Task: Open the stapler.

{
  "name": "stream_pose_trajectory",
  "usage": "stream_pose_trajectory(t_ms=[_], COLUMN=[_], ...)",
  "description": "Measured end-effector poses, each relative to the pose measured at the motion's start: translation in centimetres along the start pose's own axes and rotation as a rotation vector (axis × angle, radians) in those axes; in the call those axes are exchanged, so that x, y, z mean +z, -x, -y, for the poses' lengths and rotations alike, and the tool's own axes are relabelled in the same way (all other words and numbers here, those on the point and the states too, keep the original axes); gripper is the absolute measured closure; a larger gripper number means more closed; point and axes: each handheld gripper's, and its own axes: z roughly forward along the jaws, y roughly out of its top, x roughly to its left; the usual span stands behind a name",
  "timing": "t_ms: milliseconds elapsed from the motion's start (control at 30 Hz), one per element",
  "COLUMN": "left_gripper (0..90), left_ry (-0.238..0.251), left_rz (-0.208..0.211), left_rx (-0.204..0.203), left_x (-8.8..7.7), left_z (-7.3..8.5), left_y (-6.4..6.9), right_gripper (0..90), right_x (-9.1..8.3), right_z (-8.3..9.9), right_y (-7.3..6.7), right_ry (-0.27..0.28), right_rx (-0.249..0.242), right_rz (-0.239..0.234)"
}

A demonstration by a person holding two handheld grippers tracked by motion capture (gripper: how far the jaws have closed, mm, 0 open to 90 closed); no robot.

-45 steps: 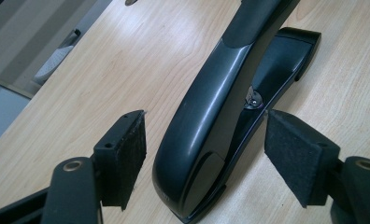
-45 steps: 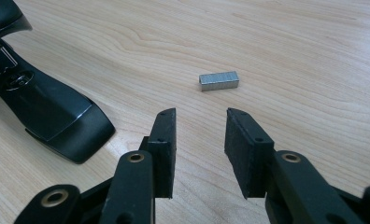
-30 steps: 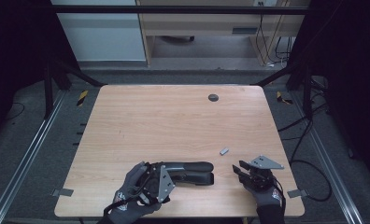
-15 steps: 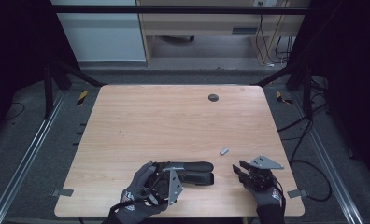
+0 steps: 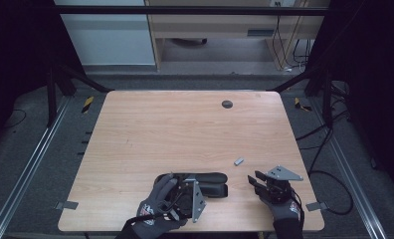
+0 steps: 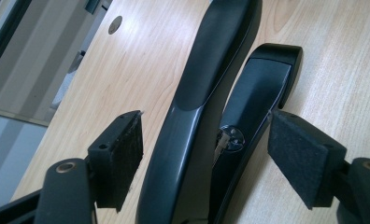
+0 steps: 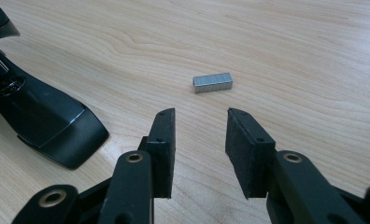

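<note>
A black stapler [image 5: 211, 182] lies near the table's front edge, its top arm splayed apart from its base [image 6: 262, 88]. My left gripper [image 5: 199, 189] is open, with its two pads on either side of the stapler's rear part [image 6: 192, 154], apart from it. A small grey block of staples [image 5: 239, 161] rests on the wood to the right of the stapler. My right gripper [image 5: 253, 179] is open and holds nothing, its pads a short way in front of the staple block [image 7: 213, 82]. The stapler's front end [image 7: 43, 116] lies to the left of that gripper [image 7: 202, 116].
The wooden table [image 5: 160, 129] has a dark round hole [image 5: 227, 104] near its far edge, seen again in the left gripper view [image 6: 115, 24]. Metal rails and cables run on the floor at both sides. A cabinet stands beyond the table.
My left hand has slid to the right, bringing its open jaws further along the stapler. The right gripper and the staple block have not moved.
</note>
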Motion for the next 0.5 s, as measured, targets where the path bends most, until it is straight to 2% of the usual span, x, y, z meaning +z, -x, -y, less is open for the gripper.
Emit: stream_pose_trajectory(t_ms=[267,300,500], left_gripper=[26.3,26.2,26.3], left_ry=[-0.008,-0.001,-0.004], left_rz=[-0.007,-0.007,-0.014], left_rx=[0.037,0.030,0.046], left_x=[0.8,0.9,1.4], left_z=[-0.9,-1.0,-1.6], left_y=[0.5,0.6,0.8], right_gripper=[64.0,64.1,64.7], right_x=[0.0,0.0,0.0], right_z=[0.0,0.0,0.0], right_y=[0.0,-0.1,-0.1], right_ry=[0.001,0.000,-0.002], right_rx=[-0.003,-0.001,0.000], right_rz=[-0.004,-0.005,-0.009])
